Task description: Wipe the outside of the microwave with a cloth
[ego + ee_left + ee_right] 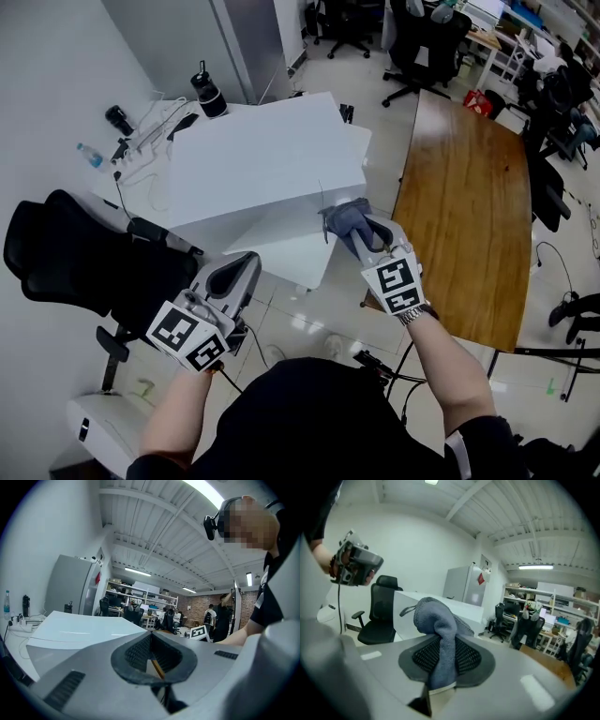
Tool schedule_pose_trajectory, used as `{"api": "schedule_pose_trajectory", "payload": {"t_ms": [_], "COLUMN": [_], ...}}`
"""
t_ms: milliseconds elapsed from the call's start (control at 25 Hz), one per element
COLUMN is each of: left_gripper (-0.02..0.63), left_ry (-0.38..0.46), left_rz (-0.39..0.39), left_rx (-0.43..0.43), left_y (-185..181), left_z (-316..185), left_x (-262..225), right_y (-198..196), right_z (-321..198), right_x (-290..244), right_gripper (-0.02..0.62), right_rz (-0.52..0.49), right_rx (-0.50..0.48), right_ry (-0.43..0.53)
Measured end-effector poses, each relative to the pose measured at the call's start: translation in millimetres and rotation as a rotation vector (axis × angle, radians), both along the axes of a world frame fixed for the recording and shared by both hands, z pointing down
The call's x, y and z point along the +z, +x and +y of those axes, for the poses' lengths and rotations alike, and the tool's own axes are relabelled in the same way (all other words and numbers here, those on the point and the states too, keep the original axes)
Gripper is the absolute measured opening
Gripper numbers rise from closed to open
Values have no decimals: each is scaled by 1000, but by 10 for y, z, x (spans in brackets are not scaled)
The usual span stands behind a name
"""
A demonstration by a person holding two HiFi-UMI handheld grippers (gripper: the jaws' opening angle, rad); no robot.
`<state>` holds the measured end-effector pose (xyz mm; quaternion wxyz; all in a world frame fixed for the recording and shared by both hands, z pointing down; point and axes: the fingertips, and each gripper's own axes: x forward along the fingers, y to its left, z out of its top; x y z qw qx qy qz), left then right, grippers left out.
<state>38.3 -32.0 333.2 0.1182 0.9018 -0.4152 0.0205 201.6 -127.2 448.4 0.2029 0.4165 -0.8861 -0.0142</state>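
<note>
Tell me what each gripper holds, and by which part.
The right gripper is shut on the grey cloth, pinching a bunched fold; the rest bulges past the jaws. The left gripper is shut and empty.

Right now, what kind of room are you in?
It looks like an office or workshop. There are black swivel chairs standing around, a long wooden table, and loaded shelves along the far wall with more desks near them.
</note>
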Motion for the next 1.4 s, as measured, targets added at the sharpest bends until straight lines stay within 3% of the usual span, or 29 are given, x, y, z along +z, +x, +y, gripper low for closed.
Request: {"api": "schedule_pose_trajectory", "payload": {"t_ms": [120,360,520,640,840,1040,1240,1400], "left_gripper": [9,241,387,436,442,430,202,142], "left_ry": [25,122,141,169,260,242,234,227], "left_rz": [-24,-120,-136,-201,-272,-323,-317,-302], "left_rx": [33,191,306,371,448,534,547,526], "left_y": [46,308,532,727,944,1006,1017,990], "left_z": [-10,79,243,361,455,577,638,637], "left_x": [-24,-119,-224,-244,-266,-186,-181,-190], "right_y": [-128,-403,-545,-640,-730,-724,-710,-708], "right_z": [136,594,908,1083,1352,1556,1598,1565], "right_x": [-299,-924,-1155,-1258,-1318,-1332,-1337,-1355], "right_gripper": [80,81,80,81,81,81,81,81], "right_rz": [-95,-369,-391,-387,-395,-398,-389,-390], "right_rx": [-130,-480,-672,-779,-951,-1080,-1116,-1104], "right_ry": [-9,-117,-151,-171,-239,-316,-330,-327]}}
